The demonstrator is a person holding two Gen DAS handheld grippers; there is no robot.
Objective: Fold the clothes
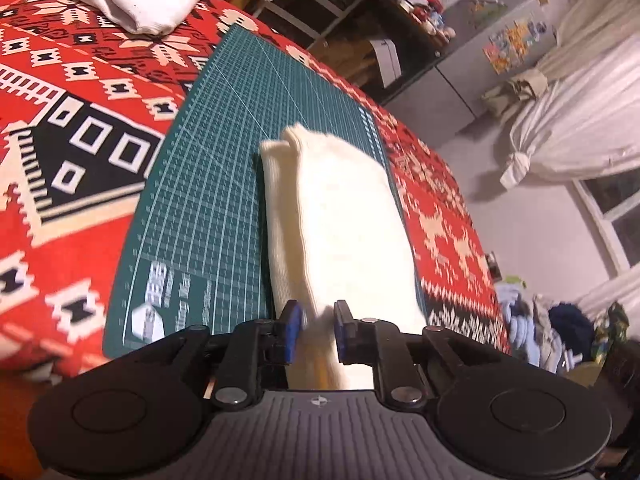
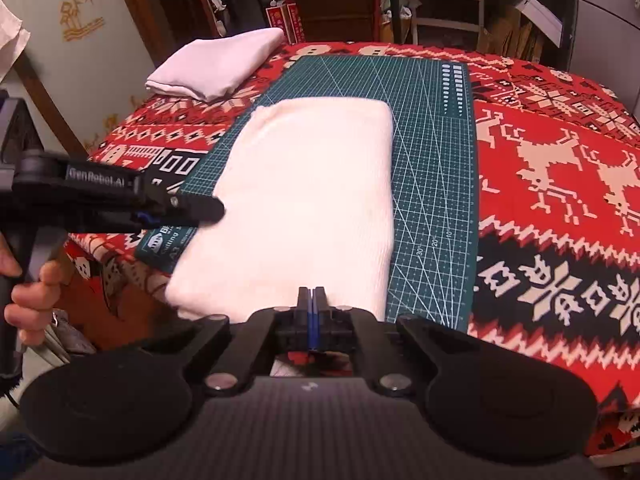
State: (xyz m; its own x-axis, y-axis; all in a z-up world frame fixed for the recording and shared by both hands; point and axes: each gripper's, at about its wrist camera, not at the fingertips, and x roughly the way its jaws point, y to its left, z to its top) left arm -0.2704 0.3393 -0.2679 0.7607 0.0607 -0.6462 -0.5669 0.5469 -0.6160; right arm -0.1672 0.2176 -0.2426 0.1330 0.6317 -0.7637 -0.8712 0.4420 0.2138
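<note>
Warm indoor light; the cream folded garment (image 2: 304,200) is blown out to glare. Fisheye bends the table (image 2: 560,184) edges from 9 to 3 o'clock; left view slightly motion-blurred

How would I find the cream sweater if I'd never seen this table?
Look for the table with the red patterned cloth, then the green cutting mat lying on it. The cream sweater is the folded rectangle lying on that mat. The other folded garment, the white cloth, sits off the mat, near the table's far corner.
</note>
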